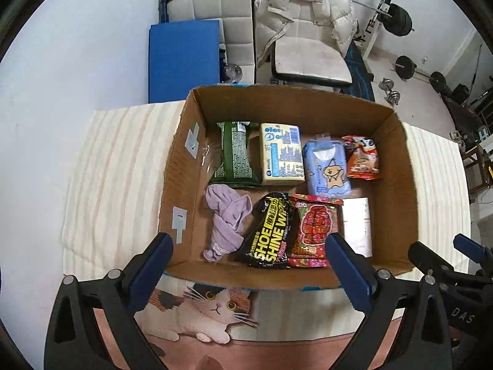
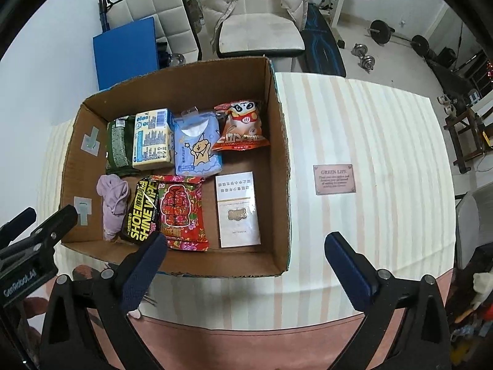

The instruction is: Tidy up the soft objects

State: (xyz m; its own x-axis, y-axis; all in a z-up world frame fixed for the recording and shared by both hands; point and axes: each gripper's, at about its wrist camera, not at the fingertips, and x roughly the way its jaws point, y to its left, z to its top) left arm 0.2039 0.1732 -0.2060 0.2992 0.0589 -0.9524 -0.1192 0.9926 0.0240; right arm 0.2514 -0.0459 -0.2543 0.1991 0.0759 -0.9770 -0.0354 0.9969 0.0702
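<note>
An open cardboard box point(image 1: 185, 185) point(image 2: 279, 166) stands on the striped table. Its far row holds a green pack point(image 1: 235, 154), a yellow pack point(image 1: 282, 154), a blue tissue pack point(image 1: 326, 166) and an orange snack bag point(image 1: 362, 157). The near row has a crumpled purple cloth point(image 1: 226, 225) point(image 2: 112, 203), a black shoe-shine wipes pack point(image 1: 269, 231) point(image 2: 143, 209), a red floral pack point(image 1: 314, 228) point(image 2: 183, 212) and a white flat pack point(image 1: 357, 222) point(image 2: 237, 209). My left gripper point(image 1: 249, 240) hangs open and empty above the box's near side. My right gripper point(image 2: 246, 237) hangs open and empty over the box's near right corner.
A striped cloth point(image 2: 354, 123) with a pink label point(image 2: 334, 178) covers the table right of the box. A cat picture point(image 1: 209, 308) lies at the near edge. Behind the table stand a chair with a white puffy jacket point(image 1: 303, 9), a blue mat point(image 1: 183, 58) and weights point(image 1: 400, 18).
</note>
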